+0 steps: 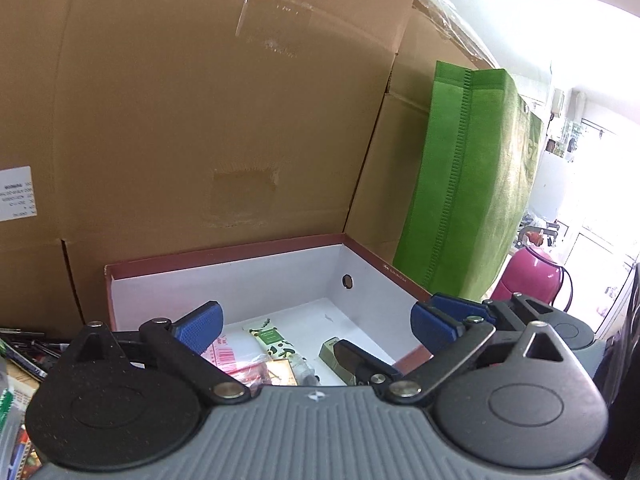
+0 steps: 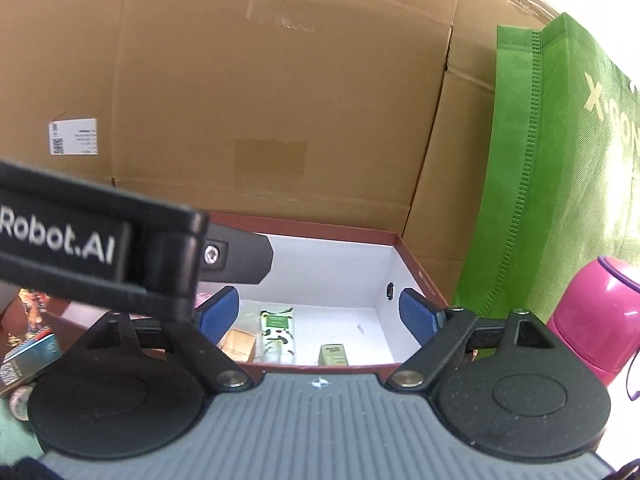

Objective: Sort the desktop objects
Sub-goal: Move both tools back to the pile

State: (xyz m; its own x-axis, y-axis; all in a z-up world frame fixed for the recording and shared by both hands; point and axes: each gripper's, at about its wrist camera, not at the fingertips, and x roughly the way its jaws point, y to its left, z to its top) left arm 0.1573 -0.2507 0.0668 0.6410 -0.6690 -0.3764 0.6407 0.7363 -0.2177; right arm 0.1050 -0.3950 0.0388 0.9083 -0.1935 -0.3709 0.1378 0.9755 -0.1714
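A red-rimmed box with a white inside [image 1: 280, 280] [image 2: 340, 264] sits in front of both grippers. In it lie a green and white tube [image 1: 276, 340] [image 2: 277, 334], a small olive carton [image 1: 334, 354] [image 2: 333, 354], a tan packet [image 2: 238, 346] and a red-printed clear bag [image 1: 236, 360]. My left gripper [image 1: 316, 330] is open and empty above the box's near edge. My right gripper [image 2: 318, 314] is open and empty just before the box. The left gripper's black body [image 2: 100, 248] crosses the right wrist view at left.
A tall cardboard box [image 1: 200, 120] [image 2: 280, 100] stands behind the red-rimmed box. A green fabric bag [image 1: 468, 184] [image 2: 560, 160] and a pink container [image 1: 532, 276] [image 2: 596, 316] are to the right. Pens [image 1: 24, 348] and small packages [image 2: 28, 356] lie to the left.
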